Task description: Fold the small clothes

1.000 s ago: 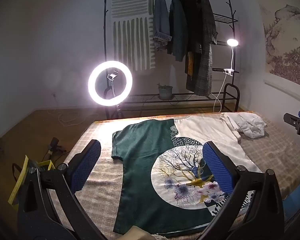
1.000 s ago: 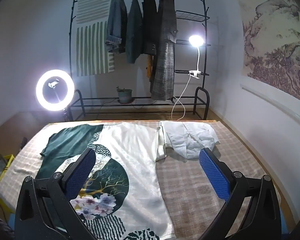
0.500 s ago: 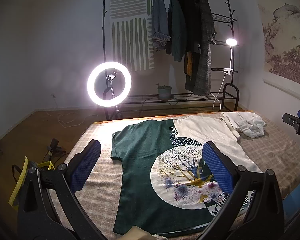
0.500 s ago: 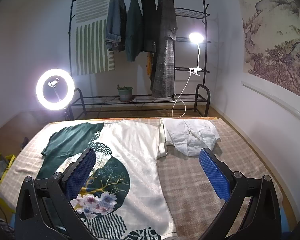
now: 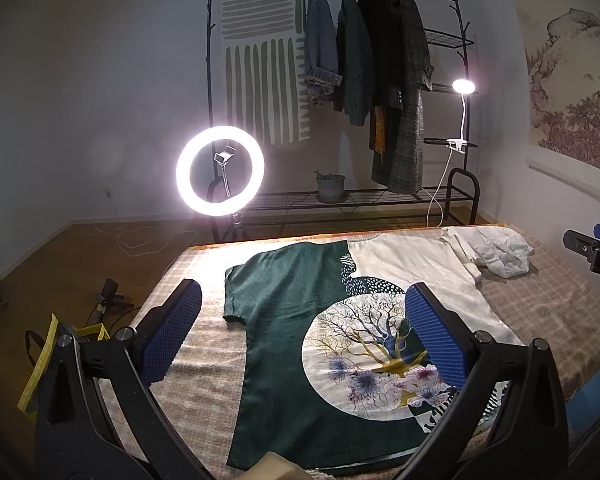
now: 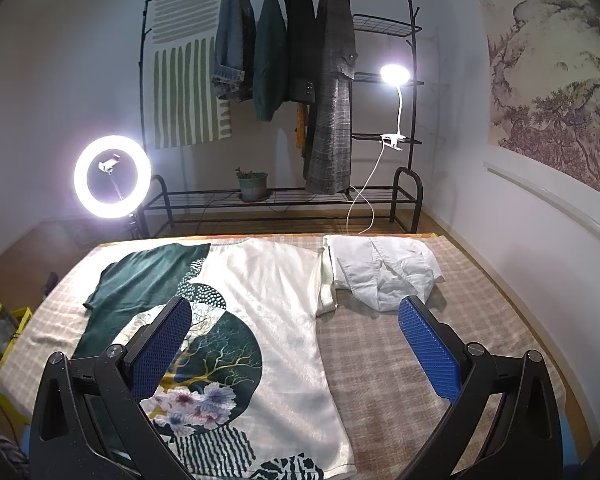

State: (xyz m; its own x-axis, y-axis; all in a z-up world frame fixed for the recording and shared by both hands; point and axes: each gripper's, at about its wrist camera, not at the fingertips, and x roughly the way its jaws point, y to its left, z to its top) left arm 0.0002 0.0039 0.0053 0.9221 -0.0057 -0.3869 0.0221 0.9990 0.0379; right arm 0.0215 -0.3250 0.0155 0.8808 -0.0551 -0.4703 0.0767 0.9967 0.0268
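- Both claws, left claw (image 5: 302, 340) and right claw (image 6: 296, 348), hover with jaws apart, empty, above the bed (image 6: 400, 360).
- A green-and-cream printed T-shirt (image 6: 276, 300) lies flat: light, limp cloth, best pinched at hem or sleeve edges.
- Beyond, a crumpled white garment (image 6: 384, 276) waits.

Room dim, lit by two lamps: ring light (image 5: 220, 171) blown out to white with a hazy halo on the wall, clip lamp (image 6: 395, 73) also glaring. Bed (image 6: 400, 360) brightest at its far edge, a warm strip; near part darker, soft shadows beside the cloth. Strong fisheye bend and black vignette at corners; focus sharp throughout.
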